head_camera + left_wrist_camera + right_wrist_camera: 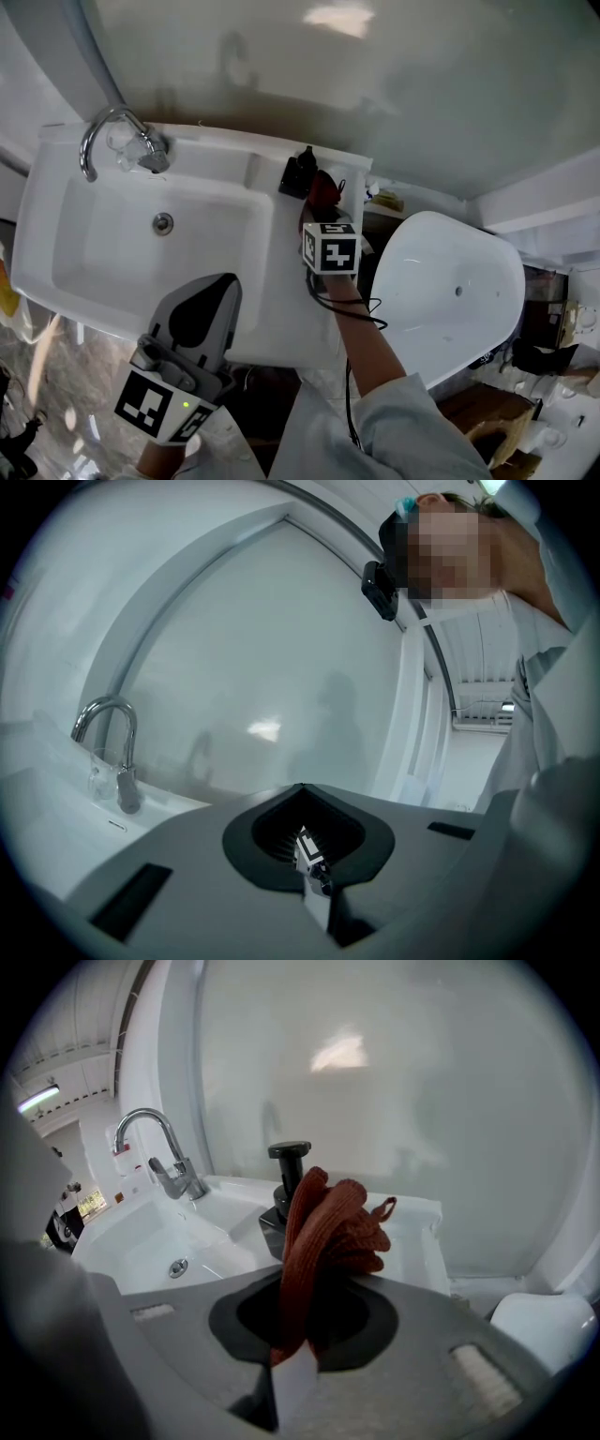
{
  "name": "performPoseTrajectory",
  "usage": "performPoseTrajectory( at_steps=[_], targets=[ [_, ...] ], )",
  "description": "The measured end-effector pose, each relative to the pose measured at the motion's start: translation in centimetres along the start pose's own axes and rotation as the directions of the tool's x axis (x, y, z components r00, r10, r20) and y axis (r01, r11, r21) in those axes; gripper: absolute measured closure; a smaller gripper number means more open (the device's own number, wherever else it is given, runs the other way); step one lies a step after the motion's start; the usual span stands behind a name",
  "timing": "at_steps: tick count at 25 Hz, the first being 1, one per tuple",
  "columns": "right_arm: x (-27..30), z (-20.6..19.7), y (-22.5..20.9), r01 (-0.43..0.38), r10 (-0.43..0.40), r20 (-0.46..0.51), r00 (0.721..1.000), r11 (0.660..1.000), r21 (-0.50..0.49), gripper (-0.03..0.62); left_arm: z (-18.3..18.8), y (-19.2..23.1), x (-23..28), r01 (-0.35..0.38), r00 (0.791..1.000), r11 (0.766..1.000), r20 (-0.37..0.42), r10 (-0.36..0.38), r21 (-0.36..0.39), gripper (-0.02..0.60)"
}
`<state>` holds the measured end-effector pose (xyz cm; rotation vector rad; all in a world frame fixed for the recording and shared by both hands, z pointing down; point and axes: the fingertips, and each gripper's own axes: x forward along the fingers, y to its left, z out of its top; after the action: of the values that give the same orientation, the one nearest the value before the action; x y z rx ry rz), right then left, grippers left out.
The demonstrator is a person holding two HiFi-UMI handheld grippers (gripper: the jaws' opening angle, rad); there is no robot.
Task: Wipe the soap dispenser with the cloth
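Note:
A black pump soap dispenser (297,174) stands on the sink's back right corner, and in the right gripper view the soap dispenser (284,1191) shows partly behind the cloth. My right gripper (317,210) is shut on a rust-red cloth (324,190), which hangs bunched right beside the dispenser. Seen from that gripper (292,1354), the cloth (330,1227) rises out of the jaws and covers the dispenser's right side; whether they touch I cannot tell. My left gripper (221,286) hovers over the sink's front edge, shut and holding nothing, also in its own view (306,844).
The white sink (66,272) has a chrome faucet (112,139) at the back left and a drain (163,223). A white toilet lid (450,291) sits close on the right, with boxes and clutter (506,422) beyond. A wall rises right behind the sink.

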<state>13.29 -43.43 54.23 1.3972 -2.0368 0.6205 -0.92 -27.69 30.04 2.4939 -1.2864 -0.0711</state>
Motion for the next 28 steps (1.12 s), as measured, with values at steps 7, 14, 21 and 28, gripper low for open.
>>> performPoseTrajectory(
  at_steps=[7,14,21,28],
  targets=[
    [-1.6,-1.1,1.8,-0.075,0.075,0.012,0.997,0.996,0.045,0.539,0.1,-1.0,-0.3,0.009,1.000,1.000,0.011,-0.009,0.014,0.578],
    [-5.0,-1.2,2.1,-0.120,0.111,0.081,0.990,0.987,0.108,0.539,-0.1,-2.5,-0.3,0.024,1.000,1.000,0.006,-0.024,0.017,0.578],
    [-10.9,-0.9,0.5,-0.108,0.091,0.147,0.985,0.987,0.116,0.539,1.3,-4.7,-0.2,0.050,0.998,0.998,0.042,-0.052,0.046,0.578],
    [-17.3,0.4,1.1,-0.126,0.112,0.234,0.966,0.991,0.048,0.539,2.2,-6.9,-0.2,0.068,0.995,0.995,0.070,-0.073,0.072,0.578]
  ],
)
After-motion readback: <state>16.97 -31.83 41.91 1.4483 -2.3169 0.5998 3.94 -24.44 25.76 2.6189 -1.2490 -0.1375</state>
